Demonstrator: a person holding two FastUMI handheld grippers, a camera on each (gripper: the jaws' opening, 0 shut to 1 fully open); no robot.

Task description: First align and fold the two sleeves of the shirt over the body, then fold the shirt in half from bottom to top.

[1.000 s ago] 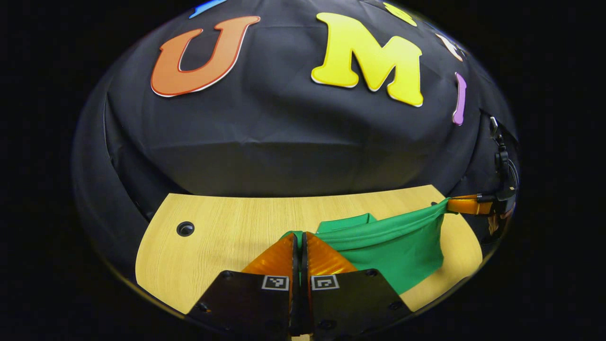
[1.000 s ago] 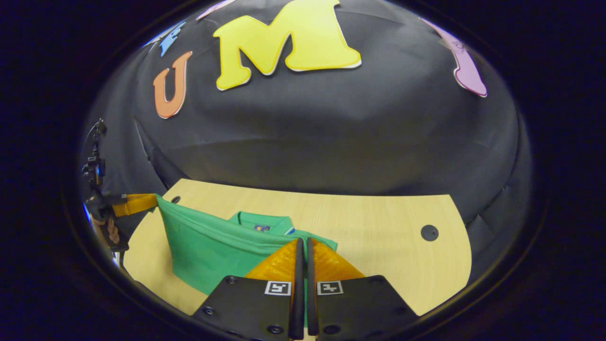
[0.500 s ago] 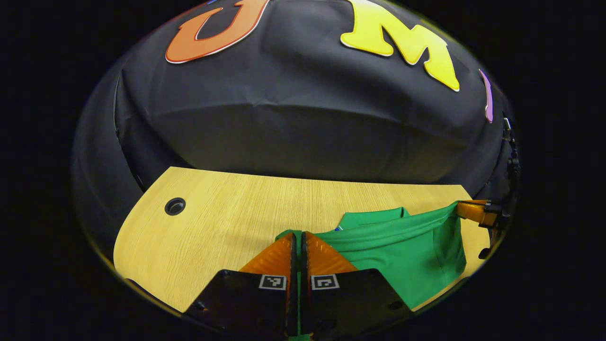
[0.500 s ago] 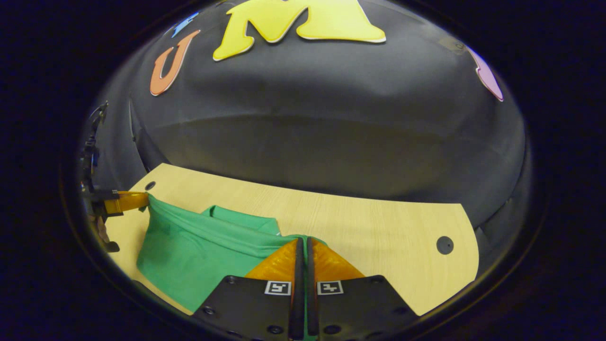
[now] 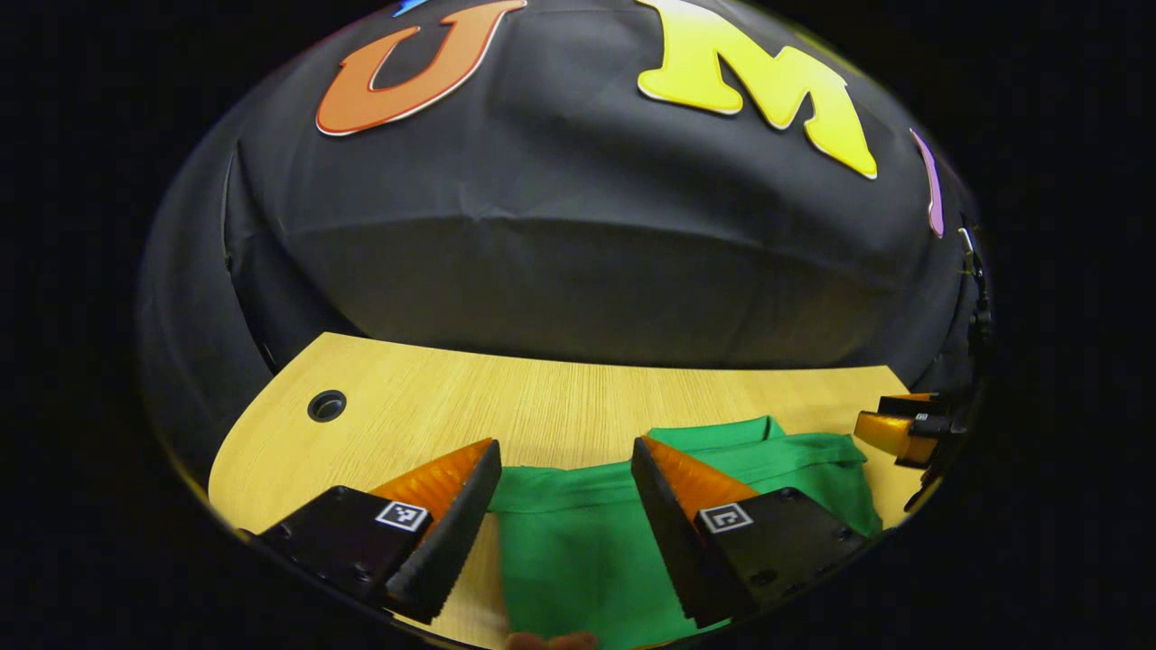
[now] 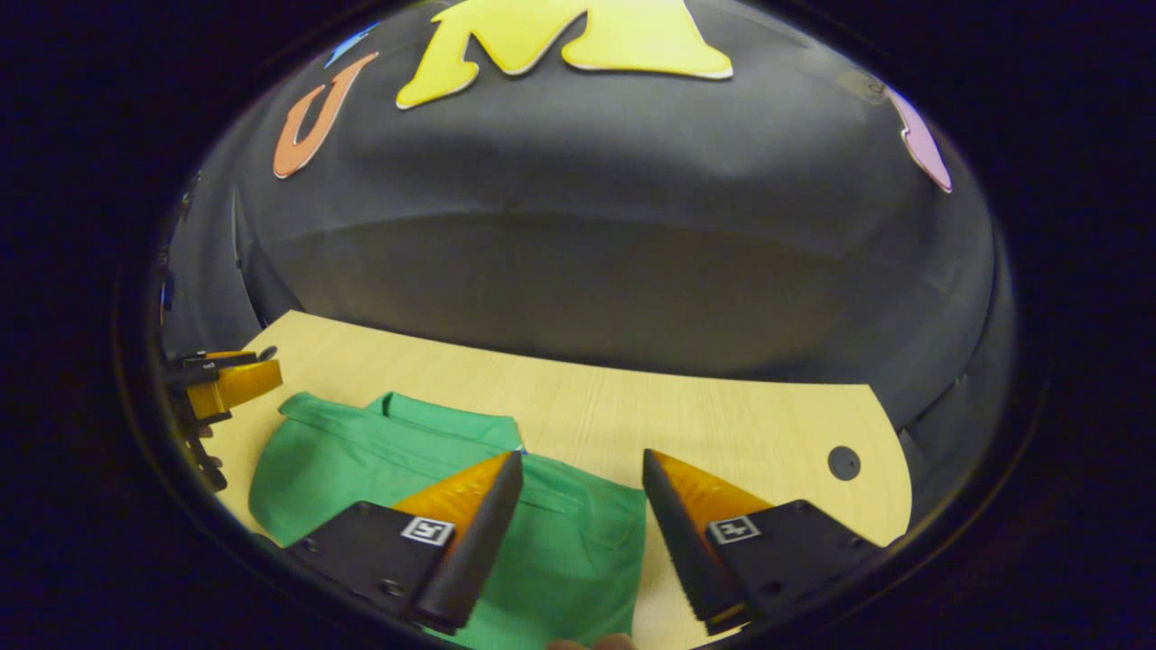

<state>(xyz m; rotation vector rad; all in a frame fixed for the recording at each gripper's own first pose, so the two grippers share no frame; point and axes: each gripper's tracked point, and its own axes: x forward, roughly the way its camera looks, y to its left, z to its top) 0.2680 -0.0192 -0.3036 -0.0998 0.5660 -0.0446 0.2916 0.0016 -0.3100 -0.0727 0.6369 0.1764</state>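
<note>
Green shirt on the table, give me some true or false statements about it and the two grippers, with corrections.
1. The left gripper is open. True.
2. The right gripper is shut on the green shirt. False: its fingers stand apart, with the shirt lying below them.
3. The shirt lies on the wooden table. True.
4. The shirt hangs stretched in the air between the grippers. False: it rests on the table, held by neither.
5. The table has a round dark hole. True.
</note>
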